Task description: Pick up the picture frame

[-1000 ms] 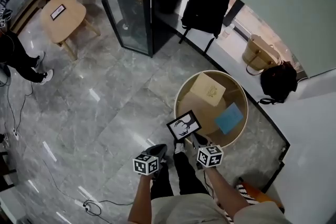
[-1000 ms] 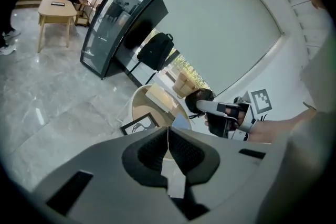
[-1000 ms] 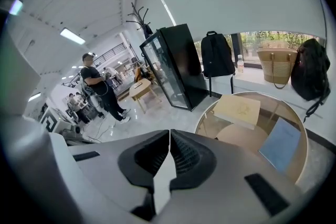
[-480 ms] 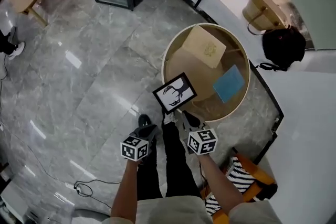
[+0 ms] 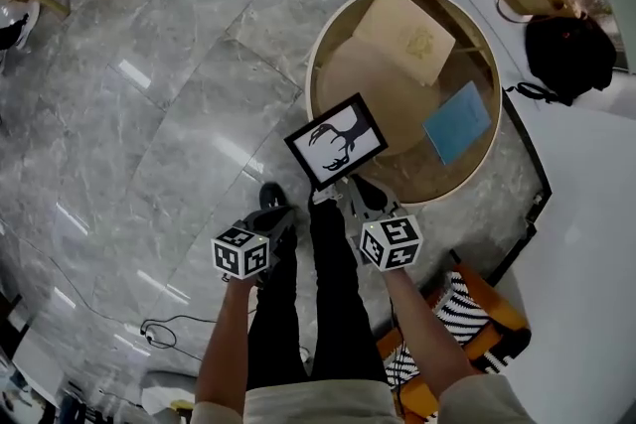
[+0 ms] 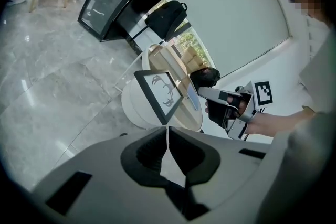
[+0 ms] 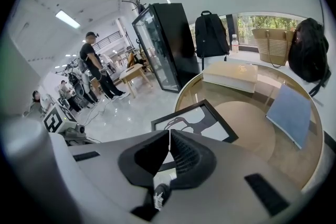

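**Head view: picture frame point(image 5: 336, 141) pinched in the right gripper point(image 5: 345, 191)**

At left, the left gripper point(image 5: 276, 216) is hovering over the grey marble floor point(image 5: 149, 134), its jaws pressed together with nothing between them. Just to its right, the right gripper is pinching the lower edge of the black-edged frame, which is showing an antlered deer silhouette on white. The frame is being held tilted, overlapping the near rim of a round wooden table point(image 5: 316, 65). Further right, a tan box point(image 5: 404, 35) and a blue booklet point(image 5: 459, 122) are lying apart on the table.
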A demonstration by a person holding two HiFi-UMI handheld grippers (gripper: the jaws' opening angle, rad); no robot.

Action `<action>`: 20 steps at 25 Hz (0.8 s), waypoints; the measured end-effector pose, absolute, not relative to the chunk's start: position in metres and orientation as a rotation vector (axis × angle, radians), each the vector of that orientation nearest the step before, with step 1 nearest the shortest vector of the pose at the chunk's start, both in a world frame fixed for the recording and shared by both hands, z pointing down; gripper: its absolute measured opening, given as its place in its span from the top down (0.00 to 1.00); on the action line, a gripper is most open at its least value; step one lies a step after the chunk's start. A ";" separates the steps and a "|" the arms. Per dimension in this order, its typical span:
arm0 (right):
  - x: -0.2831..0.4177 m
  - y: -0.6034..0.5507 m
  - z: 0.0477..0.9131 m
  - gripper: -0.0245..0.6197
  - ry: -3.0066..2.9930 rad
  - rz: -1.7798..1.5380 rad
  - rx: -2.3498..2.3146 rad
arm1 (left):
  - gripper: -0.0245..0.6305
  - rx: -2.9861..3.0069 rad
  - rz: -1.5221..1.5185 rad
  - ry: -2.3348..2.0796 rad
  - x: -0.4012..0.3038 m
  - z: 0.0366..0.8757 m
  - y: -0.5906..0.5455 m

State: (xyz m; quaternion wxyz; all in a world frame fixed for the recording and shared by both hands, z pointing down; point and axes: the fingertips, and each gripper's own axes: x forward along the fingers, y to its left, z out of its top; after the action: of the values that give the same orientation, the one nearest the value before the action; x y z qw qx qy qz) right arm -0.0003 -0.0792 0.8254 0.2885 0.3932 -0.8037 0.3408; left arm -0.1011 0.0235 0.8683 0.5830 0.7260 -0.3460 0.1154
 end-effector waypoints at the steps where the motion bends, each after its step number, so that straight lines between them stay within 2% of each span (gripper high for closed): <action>1: 0.001 -0.080 0.831 0.91 -2.144 0.912 1.046 | 0.93 1.693 0.261 -0.810 -0.100 0.874 0.019; 14: -0.012 -0.094 0.870 0.91 -2.180 0.869 0.939 | 0.92 1.531 -0.017 -1.006 -0.128 0.921 -0.051; 16: -0.010 -0.096 0.874 0.91 -2.178 0.879 0.943 | 0.82 1.516 -0.024 -1.004 -0.124 0.926 -0.053; 20: -0.013 -0.097 0.877 0.91 -2.183 0.863 0.910 | 0.75 1.506 -0.072 -0.979 -0.111 0.930 -0.058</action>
State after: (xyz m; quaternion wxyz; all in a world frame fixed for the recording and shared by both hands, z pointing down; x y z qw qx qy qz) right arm -0.0125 -0.0965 0.8771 0.3069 0.3440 -0.8253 0.3261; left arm -0.1110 -0.0576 0.9300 0.6226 0.6555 -0.4263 -0.0315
